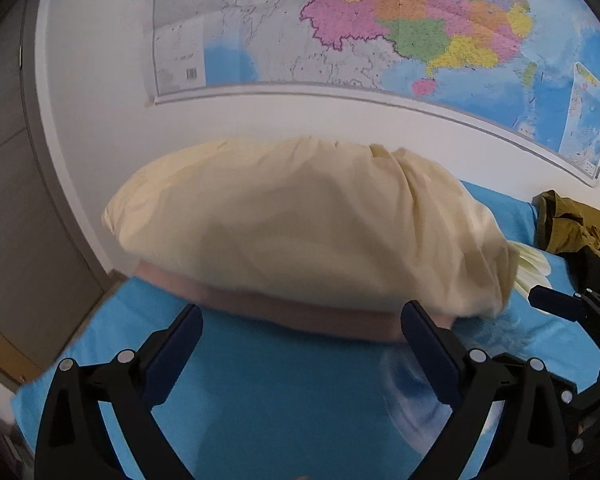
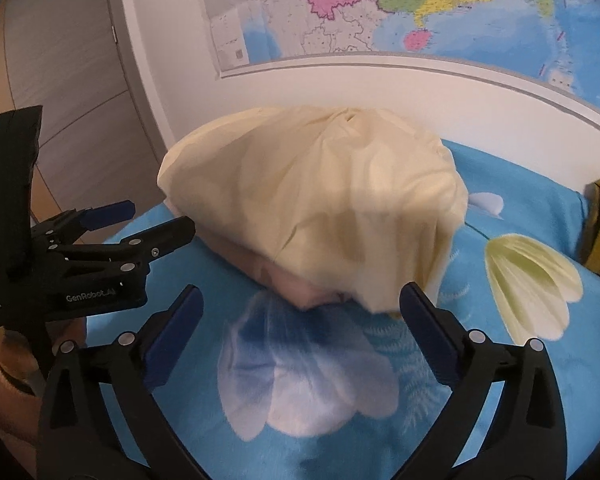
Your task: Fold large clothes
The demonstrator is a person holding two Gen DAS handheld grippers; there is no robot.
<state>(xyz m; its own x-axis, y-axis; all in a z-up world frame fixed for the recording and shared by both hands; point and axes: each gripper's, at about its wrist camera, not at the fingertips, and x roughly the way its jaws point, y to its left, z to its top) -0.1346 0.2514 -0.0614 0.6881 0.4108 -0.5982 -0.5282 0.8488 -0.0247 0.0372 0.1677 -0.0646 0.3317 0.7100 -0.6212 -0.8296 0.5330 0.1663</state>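
One cream garment [image 2: 311, 200], folded, puffy, on pink layer; both tongs [image 1: 301, 332] [image 2: 301, 320] agape, empty.

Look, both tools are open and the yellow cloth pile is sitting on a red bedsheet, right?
Not quite: the bedsheet is blue with a flower print, not red, as the right wrist view shows. The rest holds: the left tool and the right tool are both open, and the yellow cloth pile sits on that sheet.

One cream garment [image 1: 300, 224], one olive garment [image 1: 575, 224], one map [image 1: 379, 24]
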